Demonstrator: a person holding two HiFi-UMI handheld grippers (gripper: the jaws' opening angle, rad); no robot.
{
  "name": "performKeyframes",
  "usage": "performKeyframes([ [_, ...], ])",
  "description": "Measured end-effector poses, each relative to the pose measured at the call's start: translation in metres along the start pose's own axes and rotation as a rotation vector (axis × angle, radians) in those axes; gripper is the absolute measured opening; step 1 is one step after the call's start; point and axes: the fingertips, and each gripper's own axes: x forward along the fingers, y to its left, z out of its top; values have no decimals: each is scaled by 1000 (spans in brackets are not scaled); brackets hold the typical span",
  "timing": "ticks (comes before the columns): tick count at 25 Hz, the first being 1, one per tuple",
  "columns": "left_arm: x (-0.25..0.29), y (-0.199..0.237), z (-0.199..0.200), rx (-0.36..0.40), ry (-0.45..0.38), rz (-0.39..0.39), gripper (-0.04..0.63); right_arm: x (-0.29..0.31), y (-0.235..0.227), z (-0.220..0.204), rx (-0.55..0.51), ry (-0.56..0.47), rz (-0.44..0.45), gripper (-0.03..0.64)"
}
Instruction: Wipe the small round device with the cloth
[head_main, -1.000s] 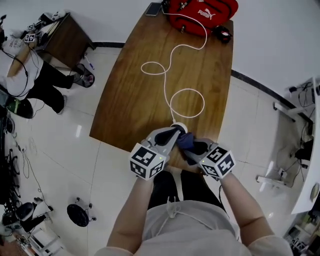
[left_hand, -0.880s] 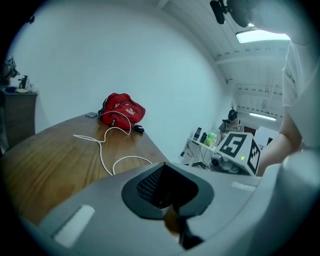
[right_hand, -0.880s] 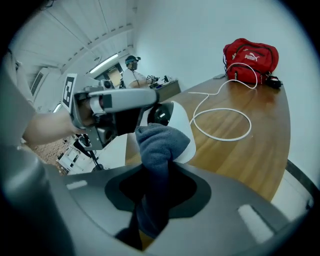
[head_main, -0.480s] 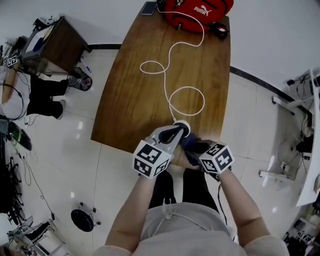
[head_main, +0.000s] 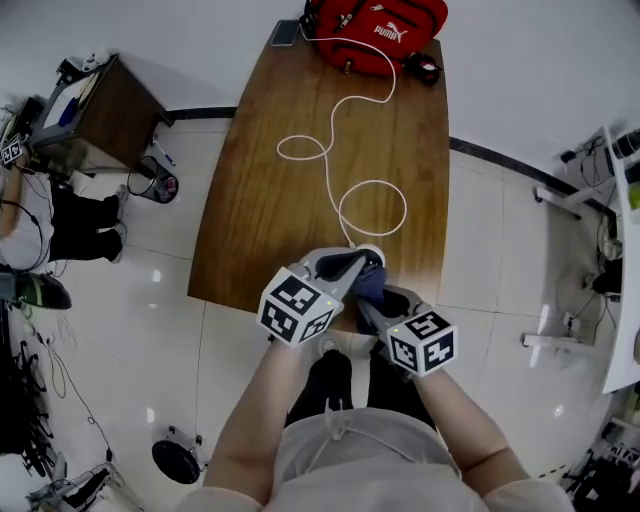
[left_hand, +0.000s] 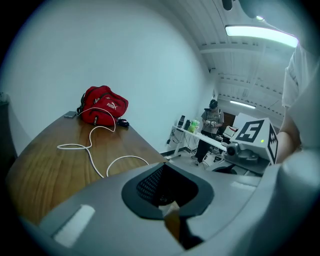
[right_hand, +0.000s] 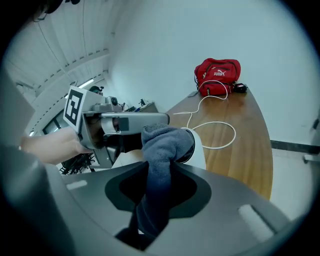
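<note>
At near edge of brown wooden table (head_main: 260, 200), my left gripper (head_main: 354, 266) clamped shut on small round white device (right_hand: 202, 150), right gripper (right_hand: 150, 220) pinching dark blue cloth (right_hand: 162, 145) — cloth bunched against device — white cable (head_main: 330, 160) looping away.

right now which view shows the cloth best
The right gripper view: the blue-grey cloth fills the centre, clamped in the right tongs and bunched against the white round device. The head view shows only a small dark patch of it; the left gripper view shows none of it.
</note>
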Motion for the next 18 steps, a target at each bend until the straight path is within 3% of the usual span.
performKeyframes([
  [8, 4, 3, -18, -7, 4, -44, 6, 26, -10, -25, 2, 85, -74, 110],
  [14, 6, 3, -18, -14, -11, -90, 6, 48, -22, -59, 72, 180, -104, 110],
  [18, 1, -2, -10, -118, -53, -146, 6, 53, -24, -66, 101, 204, -110, 110],
])
